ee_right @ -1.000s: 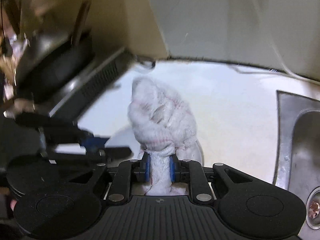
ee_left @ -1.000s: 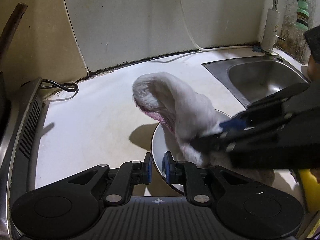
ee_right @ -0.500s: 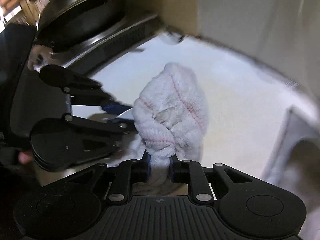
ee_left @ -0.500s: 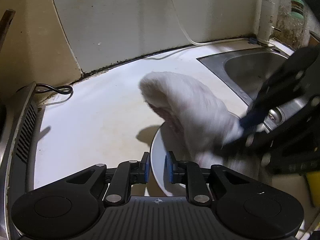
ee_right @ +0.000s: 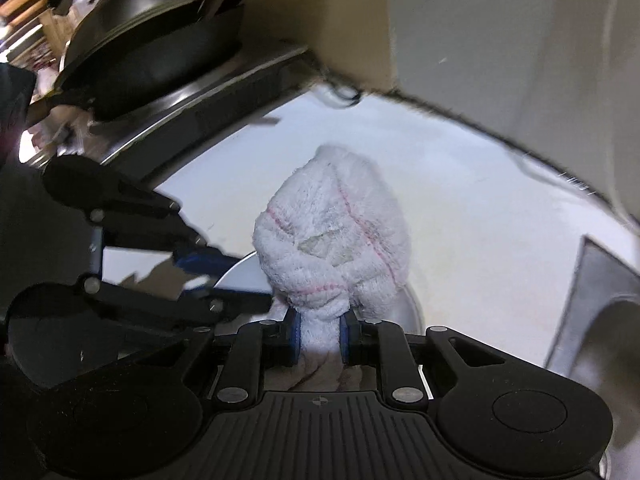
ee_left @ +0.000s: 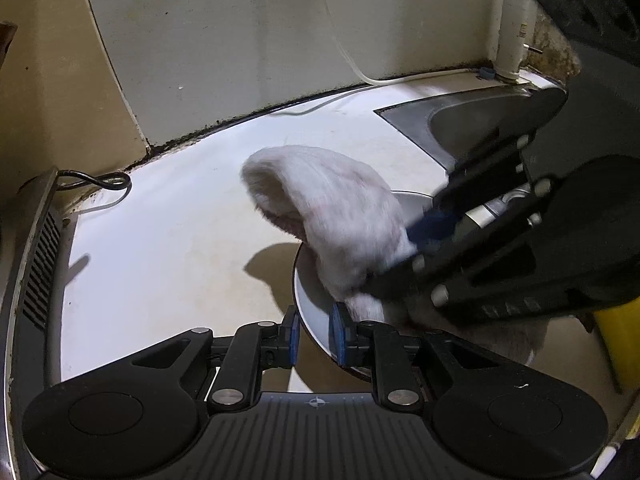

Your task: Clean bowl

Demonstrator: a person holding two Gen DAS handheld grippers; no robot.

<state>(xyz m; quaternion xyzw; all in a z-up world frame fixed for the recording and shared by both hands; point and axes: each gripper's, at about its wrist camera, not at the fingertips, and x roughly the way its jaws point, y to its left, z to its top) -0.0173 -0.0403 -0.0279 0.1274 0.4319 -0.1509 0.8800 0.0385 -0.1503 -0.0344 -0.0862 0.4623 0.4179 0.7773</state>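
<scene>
bowl (ee_left: pixel 316 300): lower centre, rigid, slick, light, rim clamped by left gripper (ee_left: pixel 314 334) | cloth (ee_right: pixel 332 236): soft, bunched, pinched in right gripper (ee_right: pixel 319 338)

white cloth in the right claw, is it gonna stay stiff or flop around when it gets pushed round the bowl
Probably floppy: the white cloth bunches where the right claw pinches it and droops over above. Its fluffy terry looks light and grippy, so slipping seems unlikely. It should mould to the bowl, whose rim the left claw holds.
</scene>
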